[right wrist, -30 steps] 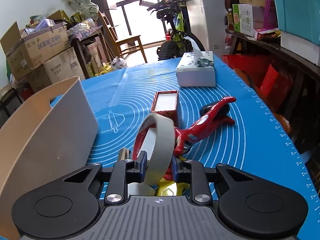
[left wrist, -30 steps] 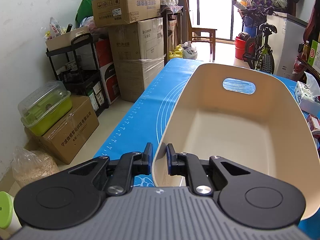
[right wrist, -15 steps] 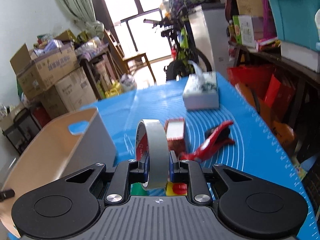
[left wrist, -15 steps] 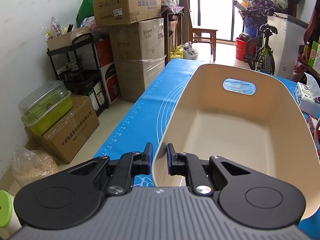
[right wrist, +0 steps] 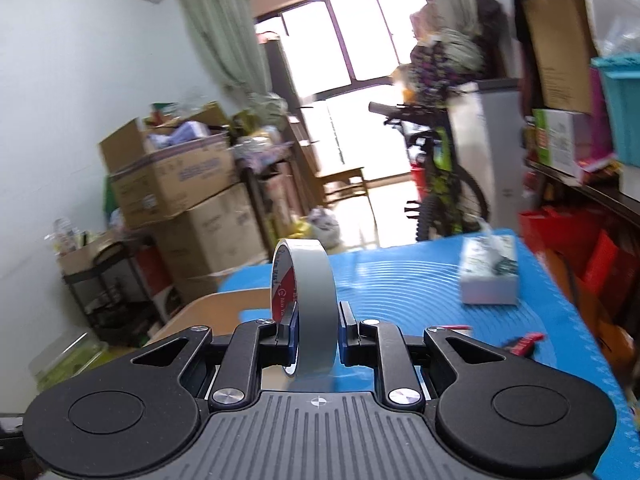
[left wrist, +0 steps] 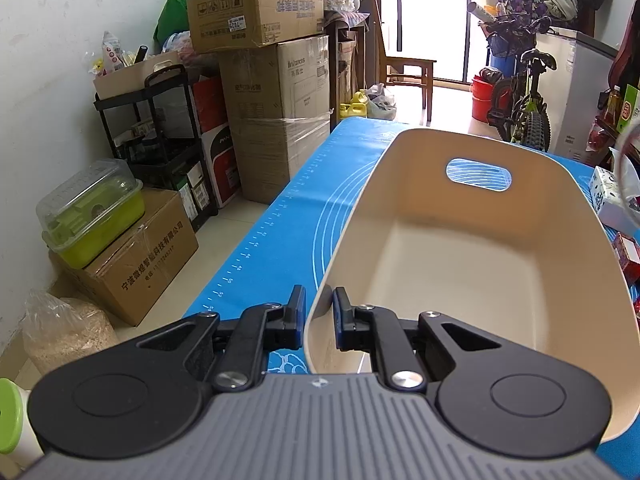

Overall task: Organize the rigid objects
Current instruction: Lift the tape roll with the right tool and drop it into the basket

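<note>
Above blue bench (right wrist: 420,276): right hand-held gripper (right wrist: 318,330) clamping upright tape roll (right wrist: 306,304); left hand-held gripper (left wrist: 320,312) pinching beige bin (left wrist: 460,264) rim

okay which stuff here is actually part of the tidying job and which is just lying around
In the job:
tape roll, clamped in the right gripper
beige bin, rim pinched by the left gripper

Lying about:
tissue box
cardboard boxes
bicycle
green lidded container

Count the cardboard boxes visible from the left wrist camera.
4. Two brown cardboard boxes are stacked by the wall, upper on lower; a third sits on the floor under a green container; an open one tops the black shelf. Others may be hidden.
</note>
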Action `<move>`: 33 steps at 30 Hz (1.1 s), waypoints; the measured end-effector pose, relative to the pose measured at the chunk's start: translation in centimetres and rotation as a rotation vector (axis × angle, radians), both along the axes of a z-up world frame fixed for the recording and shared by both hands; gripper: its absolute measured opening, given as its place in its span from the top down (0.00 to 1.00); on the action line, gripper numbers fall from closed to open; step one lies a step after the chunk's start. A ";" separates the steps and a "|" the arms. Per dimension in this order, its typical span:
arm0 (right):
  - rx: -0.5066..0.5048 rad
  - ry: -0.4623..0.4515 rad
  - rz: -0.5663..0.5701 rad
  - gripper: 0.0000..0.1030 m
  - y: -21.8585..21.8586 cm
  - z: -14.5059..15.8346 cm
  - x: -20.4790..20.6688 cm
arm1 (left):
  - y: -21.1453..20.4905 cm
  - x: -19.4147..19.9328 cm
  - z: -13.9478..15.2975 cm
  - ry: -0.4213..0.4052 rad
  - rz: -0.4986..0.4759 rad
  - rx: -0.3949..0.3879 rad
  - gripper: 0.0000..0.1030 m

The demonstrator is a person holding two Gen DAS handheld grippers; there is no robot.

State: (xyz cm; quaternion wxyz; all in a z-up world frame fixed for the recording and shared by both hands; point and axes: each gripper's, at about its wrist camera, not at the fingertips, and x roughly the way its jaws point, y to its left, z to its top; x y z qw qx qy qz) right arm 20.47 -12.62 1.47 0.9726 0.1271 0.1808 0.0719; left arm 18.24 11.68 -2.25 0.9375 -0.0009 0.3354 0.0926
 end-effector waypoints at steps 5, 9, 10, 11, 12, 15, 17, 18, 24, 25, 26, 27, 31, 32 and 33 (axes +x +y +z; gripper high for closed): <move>-0.024 0.022 0.087 0.72 3.8 -0.2 1.1 | 0.1 0.0 0.0 -0.001 0.001 0.000 0.84; -0.061 0.087 0.154 0.72 6.2 -1.7 2.0 | 0.1 0.0 0.1 -0.001 0.000 0.001 0.84; -0.070 0.095 0.165 0.72 6.6 -2.1 2.0 | 0.1 0.0 0.1 -0.001 0.000 0.001 0.84; -0.077 0.099 0.178 0.72 7.0 -2.3 2.0 | 0.1 0.0 0.1 -0.001 0.000 0.000 0.84; -0.086 0.103 0.193 0.72 7.2 -2.6 1.9 | 0.1 0.0 0.1 -0.001 0.002 0.000 0.84; -0.111 0.133 0.224 0.72 7.9 -3.2 1.8 | 0.2 0.0 0.2 -0.003 0.005 -0.004 0.84; -0.111 0.173 0.245 0.72 7.9 -3.6 2.1 | 0.2 0.0 0.2 -0.003 0.006 -0.005 0.84; -0.111 0.193 0.254 0.72 8.0 -4.0 2.2 | 0.2 0.0 0.2 -0.003 0.005 -0.004 0.84; -0.105 0.244 0.264 0.50 7.8 -4.5 2.4 | 0.3 0.1 0.3 -0.004 0.003 -0.002 0.84; -0.094 0.236 0.261 0.39 7.5 -4.3 2.2 | 0.3 0.1 0.3 -0.005 0.002 -0.001 0.84; -0.087 0.224 0.252 0.32 7.2 -3.9 2.1 | 0.3 0.1 0.3 -0.007 0.001 -0.001 0.84; -0.080 0.206 0.243 0.31 6.8 -3.5 1.8 | 0.3 0.1 0.3 -0.007 0.002 -0.001 0.84; -0.049 0.184 0.226 0.18 5.2 -2.2 1.2 | 0.2 0.0 0.3 -0.008 0.005 -0.003 0.84; -0.037 0.185 0.219 0.12 4.7 -2.0 1.1 | 0.2 0.0 0.3 -0.008 0.006 -0.003 0.84; -0.016 0.182 0.213 0.11 4.1 -1.9 0.9 | 0.2 0.0 0.3 -0.008 0.007 -0.003 0.84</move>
